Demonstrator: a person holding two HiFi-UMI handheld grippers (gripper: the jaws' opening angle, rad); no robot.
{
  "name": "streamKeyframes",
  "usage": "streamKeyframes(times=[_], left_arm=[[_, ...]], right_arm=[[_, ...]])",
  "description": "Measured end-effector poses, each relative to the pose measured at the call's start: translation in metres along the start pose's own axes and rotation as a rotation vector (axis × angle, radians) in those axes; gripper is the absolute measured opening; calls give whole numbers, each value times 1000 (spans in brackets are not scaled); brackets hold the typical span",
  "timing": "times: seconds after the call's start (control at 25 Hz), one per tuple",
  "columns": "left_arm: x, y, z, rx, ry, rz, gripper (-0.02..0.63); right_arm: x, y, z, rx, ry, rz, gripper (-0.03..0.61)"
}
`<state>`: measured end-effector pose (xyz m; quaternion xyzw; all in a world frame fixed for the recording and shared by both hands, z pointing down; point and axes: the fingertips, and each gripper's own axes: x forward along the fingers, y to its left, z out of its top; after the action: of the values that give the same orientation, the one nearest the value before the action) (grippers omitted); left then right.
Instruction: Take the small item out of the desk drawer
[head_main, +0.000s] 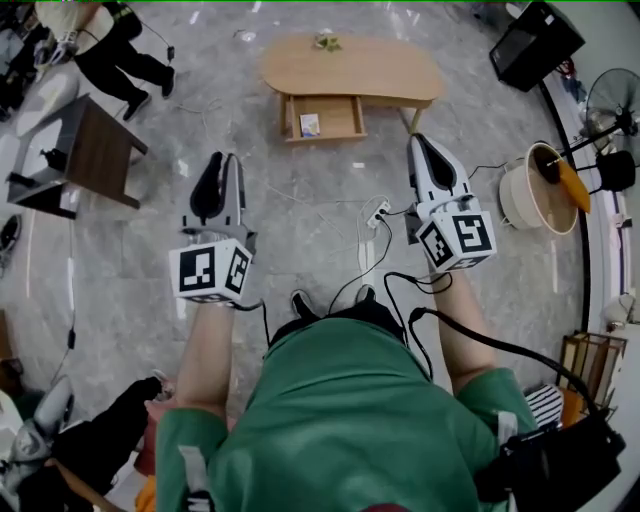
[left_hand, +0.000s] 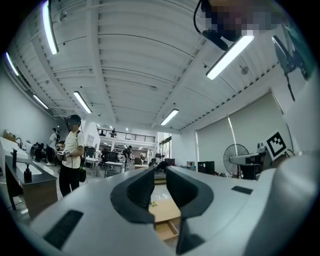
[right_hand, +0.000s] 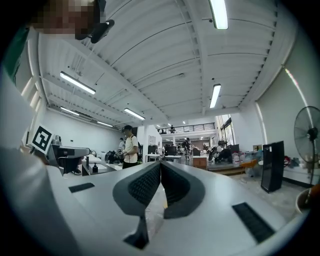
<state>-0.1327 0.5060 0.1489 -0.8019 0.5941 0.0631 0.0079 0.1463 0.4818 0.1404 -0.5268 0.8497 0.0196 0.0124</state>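
A light wooden desk (head_main: 350, 68) stands on the floor far ahead. Its drawer (head_main: 335, 120) is pulled open, and a small white and blue item (head_main: 309, 124) lies in the drawer's left part. Both grippers are held up well short of the desk. My left gripper (head_main: 224, 160) points at it with a narrow gap between its jaws and nothing in them. Through that gap the left gripper view (left_hand: 160, 180) shows the desk (left_hand: 162, 210). My right gripper (head_main: 418, 142) is shut and empty, with the jaw tips touching in the right gripper view (right_hand: 161, 175).
A small plant (head_main: 327, 42) sits on the desk. A dark side table (head_main: 95, 150) and a person (head_main: 110, 45) are at the left. A power strip (head_main: 378, 212) with cables lies on the floor between the grippers. A white bucket (head_main: 540, 190), a fan (head_main: 612, 105) and a black box (head_main: 535, 40) are at the right.
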Motion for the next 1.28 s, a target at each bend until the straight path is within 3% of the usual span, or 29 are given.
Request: streamKeyframes(times=[0.28,0.6,0.92,1.28], left_arm=[[1,46,-14,-49,18,-27,85],[31,60,-23,-56,16,-32,85],[96,62,-27,-1,45,-5,85],[211,41,-53,22,103,29,84]], right_arm=[[20,40,-10,-6,48,-27,23],[55,33,-17,-21,56,-15,23],[122,-5,-29,23,32,41,23],[199,-97,-62,81,61,87,23]])
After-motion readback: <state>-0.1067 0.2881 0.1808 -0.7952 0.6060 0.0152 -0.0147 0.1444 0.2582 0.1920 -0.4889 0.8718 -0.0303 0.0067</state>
